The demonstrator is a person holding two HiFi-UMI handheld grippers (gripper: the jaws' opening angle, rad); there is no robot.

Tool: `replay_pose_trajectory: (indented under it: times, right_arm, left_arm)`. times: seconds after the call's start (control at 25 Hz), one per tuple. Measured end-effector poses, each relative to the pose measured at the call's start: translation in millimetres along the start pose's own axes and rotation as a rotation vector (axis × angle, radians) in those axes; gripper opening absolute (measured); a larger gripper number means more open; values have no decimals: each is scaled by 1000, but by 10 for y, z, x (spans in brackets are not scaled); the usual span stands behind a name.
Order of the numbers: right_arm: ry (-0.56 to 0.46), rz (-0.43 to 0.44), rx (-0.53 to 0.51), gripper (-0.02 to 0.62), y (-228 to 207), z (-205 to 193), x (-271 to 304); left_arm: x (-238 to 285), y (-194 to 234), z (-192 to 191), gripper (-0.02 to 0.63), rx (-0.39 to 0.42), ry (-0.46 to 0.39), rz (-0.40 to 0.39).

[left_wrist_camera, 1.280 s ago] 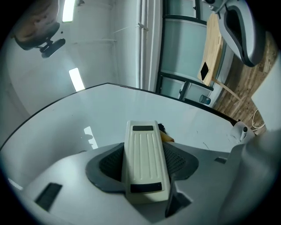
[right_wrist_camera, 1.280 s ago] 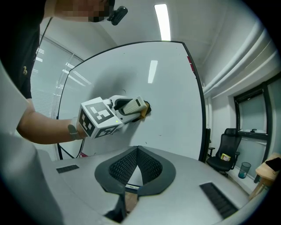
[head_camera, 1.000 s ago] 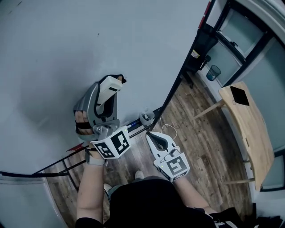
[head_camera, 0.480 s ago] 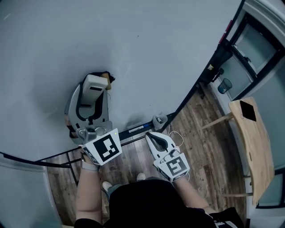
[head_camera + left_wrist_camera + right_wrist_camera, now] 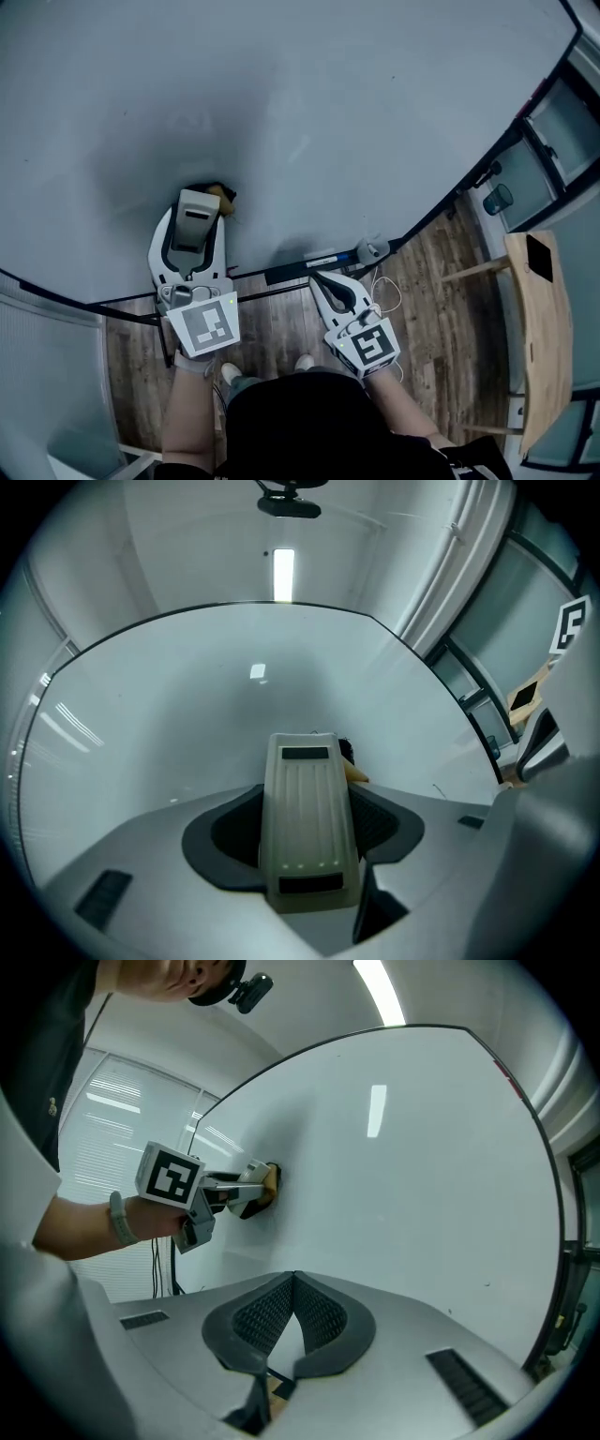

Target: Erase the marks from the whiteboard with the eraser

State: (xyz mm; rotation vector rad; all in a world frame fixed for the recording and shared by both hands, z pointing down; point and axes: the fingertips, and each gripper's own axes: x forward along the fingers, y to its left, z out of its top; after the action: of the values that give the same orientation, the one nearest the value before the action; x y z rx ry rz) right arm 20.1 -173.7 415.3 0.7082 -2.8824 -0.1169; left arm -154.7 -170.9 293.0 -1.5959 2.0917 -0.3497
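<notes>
**Eraser pressed to the lower left of the board, right gripper idle**

The left gripper (image 5: 197, 217) is raised against the whiteboard (image 5: 309, 103). It holds the eraser (image 5: 309, 799) lengthwise, with its dark padded fingers (image 5: 389, 822) clamped on either side of the beige ribbed body. The eraser's far end meets the board surface low on its left part, a little above the bottom ledge (image 5: 281, 275). A tan and black piece shows at that far end. It looks like the wiping pad, though none of the views shows whether it lies flat on the board.

In the right gripper view the same tan end is touching the board. The left gripper's marker cube (image 5: 172, 1176) sits nearer the camera, and behind it is a bare forearm with a pale wristband (image 5: 117, 1218).

The right gripper (image 5: 321, 281) is to the right of the left one and lower. Its tip is just beside the ledge, and it is not touching the board. Its fingers (image 5: 323, 1321) are pressed together at the tips with nothing between them.

Under both grippers is a wood-plank floor (image 5: 441, 309).
</notes>
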Motion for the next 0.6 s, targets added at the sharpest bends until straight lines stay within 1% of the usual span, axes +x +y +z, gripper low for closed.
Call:
replay_pose_trajectory:
  times: [0.12, 0.24, 0.36, 0.48, 0.6]
  right_arm:
    - [22, 23, 4, 26, 334, 32, 169]
    - [25, 62, 15, 26, 380, 34, 350]
    - [9, 124, 14, 26, 479, 35, 494]
    - [6, 168, -4, 26, 831, 61, 663]
    - [14, 199, -9, 26, 1068, 47, 793]
  left_arm:
    - [-315, 226, -301, 264, -77, 45, -14]
    - [-358, 179, -561, 264, -132, 108, -54]
    - [-447, 135, -800, 264, -165, 195, -103]
    - [-796, 270, -1125, 264, -216, 238, -100]
    - [-1078, 359, -1409, 264, -214, 302, -130]
